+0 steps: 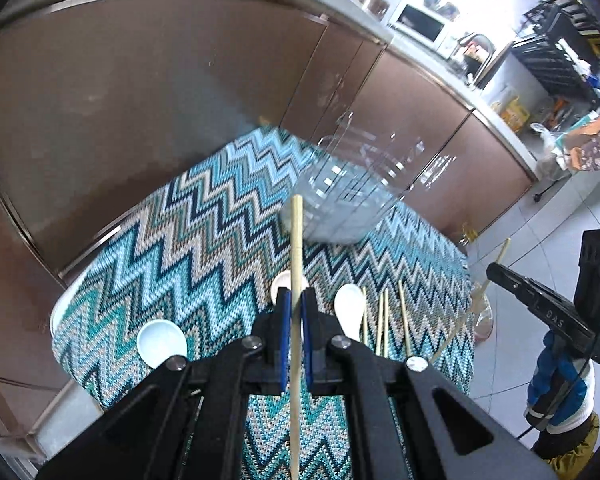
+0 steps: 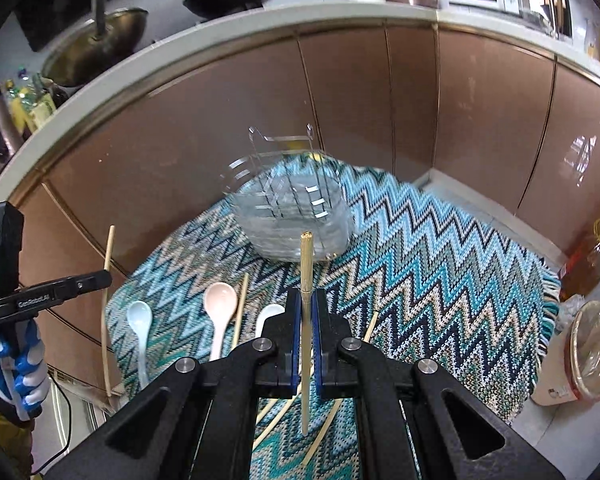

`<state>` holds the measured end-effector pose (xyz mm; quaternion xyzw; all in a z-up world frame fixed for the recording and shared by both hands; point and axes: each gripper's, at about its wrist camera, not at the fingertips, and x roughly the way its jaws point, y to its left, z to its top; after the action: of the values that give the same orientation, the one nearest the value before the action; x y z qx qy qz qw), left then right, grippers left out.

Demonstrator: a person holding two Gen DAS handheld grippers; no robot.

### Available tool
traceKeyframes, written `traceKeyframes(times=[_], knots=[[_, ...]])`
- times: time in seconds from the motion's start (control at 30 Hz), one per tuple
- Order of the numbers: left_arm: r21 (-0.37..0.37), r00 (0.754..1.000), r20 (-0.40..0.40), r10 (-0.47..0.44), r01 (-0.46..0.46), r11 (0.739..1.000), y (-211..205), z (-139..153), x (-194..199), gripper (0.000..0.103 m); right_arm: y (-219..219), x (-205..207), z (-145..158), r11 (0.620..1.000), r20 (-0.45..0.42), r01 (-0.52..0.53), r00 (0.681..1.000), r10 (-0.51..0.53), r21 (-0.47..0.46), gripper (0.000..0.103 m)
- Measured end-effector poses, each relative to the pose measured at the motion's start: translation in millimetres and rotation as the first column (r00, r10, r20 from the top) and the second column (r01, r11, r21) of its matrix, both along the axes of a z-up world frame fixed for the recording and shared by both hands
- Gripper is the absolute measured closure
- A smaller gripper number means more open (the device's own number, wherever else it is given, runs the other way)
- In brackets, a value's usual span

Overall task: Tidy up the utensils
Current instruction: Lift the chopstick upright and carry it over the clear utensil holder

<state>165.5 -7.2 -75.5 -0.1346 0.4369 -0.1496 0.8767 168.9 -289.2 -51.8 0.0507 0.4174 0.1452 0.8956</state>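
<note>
Both your tools point steeply down toward the zigzag cloth [image 2: 440,264] on the worktop. Your left tool [image 1: 296,300] is clenched on a bamboo chopstick [image 1: 297,240], which runs straight out between the blue pads toward the clear holder [image 1: 352,188]. Your right tool [image 2: 309,300] is likewise clamped on a second chopstick [image 2: 306,264], its tip up in front of the same holder [image 2: 292,216].

In the right wrist view your gloved left hand [image 2: 20,364] grips the other tool's handle, whose side reads "GenRobot.AI". The lettering on the tool seen at the edge of the left wrist view is too small to make out.

The clear holder stands on the cloth's far side and looks empty. Nearer you than the holder lie a pale blue spoon [image 2: 140,324], a pink spoon [image 2: 219,304] and a white spoon [image 2: 269,314], with loose chopsticks [image 1: 384,320] beside them on the cloth.
</note>
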Motion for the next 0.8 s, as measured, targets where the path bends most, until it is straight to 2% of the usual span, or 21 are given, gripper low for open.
traceKeyframes(times=[0.2,0.33,0.43,0.53,0.57,0.67,0.8], knots=[[-0.046,0.994,0.109,0.024,-0.019,0.999,2,30,-6,0.098,11,-21,36,0.999,0.100,-0.026,0.995,0.024,0.020,0.098],[-0.096,0.974,0.218,0.055,-0.035,0.995,2,62,4,0.098,25,-19,62,0.999,0.207,-0.045,0.978,0.039,0.026,0.098],[-0.125,0.949,0.305,0.080,-0.043,0.991,-1,88,20,0.098,33,-10,82,0.997,0.286,-0.058,0.957,0.043,0.046,0.098],[-0.147,0.919,0.379,0.110,-0.057,0.987,-9,106,42,0.098,41,5,100,0.997,0.387,-0.053,0.922,0.030,0.048,0.098],[-0.162,0.902,0.413,0.126,-0.064,0.985,-14,112,51,0.098,43,10,105,0.997,0.422,-0.049,0.906,0.021,0.055,0.098],[-0.176,0.866,0.475,0.155,-0.079,0.981,-31,120,75,0.098,44,33,115,0.997,0.508,-0.026,0.861,-0.014,0.071,0.098],[-0.147,0.817,0.546,0.186,-0.125,0.981,-61,112,109,0.098,44,65,105,0.998,0.549,0.019,0.834,-0.050,0.062,0.098]])
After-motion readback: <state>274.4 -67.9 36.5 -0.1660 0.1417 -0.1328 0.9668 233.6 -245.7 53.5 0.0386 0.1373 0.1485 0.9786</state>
